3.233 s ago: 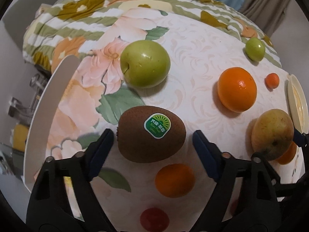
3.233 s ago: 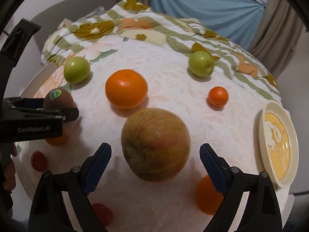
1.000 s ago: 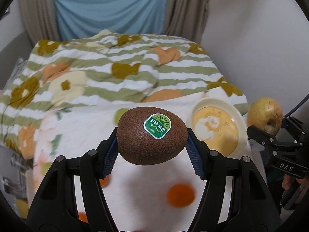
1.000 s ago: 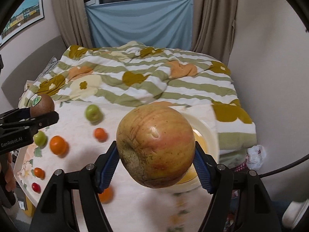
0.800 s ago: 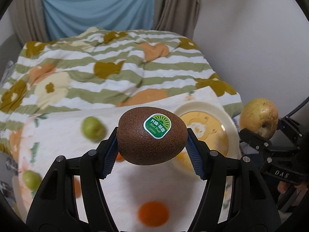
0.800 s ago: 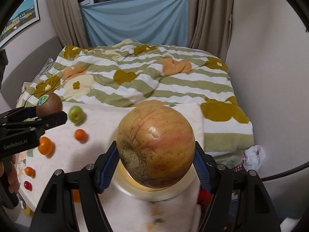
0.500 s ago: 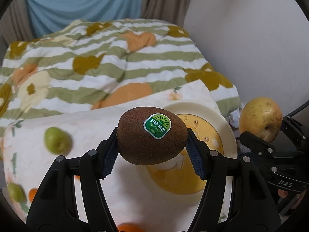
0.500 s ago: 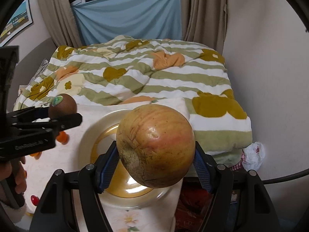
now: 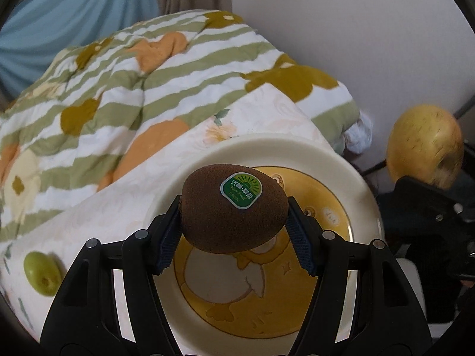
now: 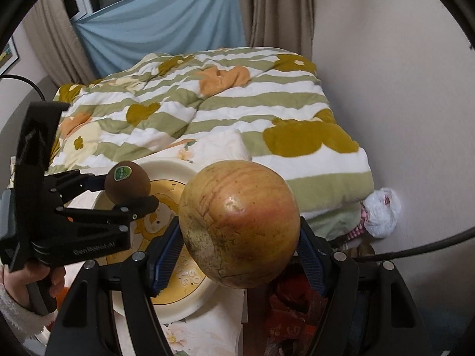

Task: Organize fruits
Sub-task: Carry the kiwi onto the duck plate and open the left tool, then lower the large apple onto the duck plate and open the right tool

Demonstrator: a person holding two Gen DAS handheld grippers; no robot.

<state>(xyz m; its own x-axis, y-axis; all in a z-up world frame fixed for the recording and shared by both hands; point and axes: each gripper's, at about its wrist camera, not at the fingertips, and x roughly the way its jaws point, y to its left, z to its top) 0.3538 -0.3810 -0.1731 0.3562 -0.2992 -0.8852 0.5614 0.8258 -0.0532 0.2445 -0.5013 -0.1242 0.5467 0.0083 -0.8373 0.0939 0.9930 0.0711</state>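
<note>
My left gripper [image 9: 234, 237] is shut on a brown kiwi [image 9: 234, 210] with a green sticker and holds it in the air over the cream plate [image 9: 297, 154] with a yellow duck picture. The kiwi [image 10: 127, 182] and plate [image 10: 166, 169] also show in the right wrist view. My right gripper [image 10: 239, 255] is shut on a large yellow-red apple [image 10: 240, 222] and holds it in the air at the plate's right edge. The apple [image 9: 424, 145] also shows at the right of the left wrist view.
The plate sits on a table with a floral cloth [image 9: 98, 207]. A green fruit [image 9: 41, 273] lies on the cloth at the left. A striped quilt on a bed [image 10: 222, 103] lies behind. A wall [image 10: 400, 89] stands at the right.
Both grippers have lifted their fruits off the table and carried them right to the plate. The kiwi now hangs over the plate and the apple is beside it.
</note>
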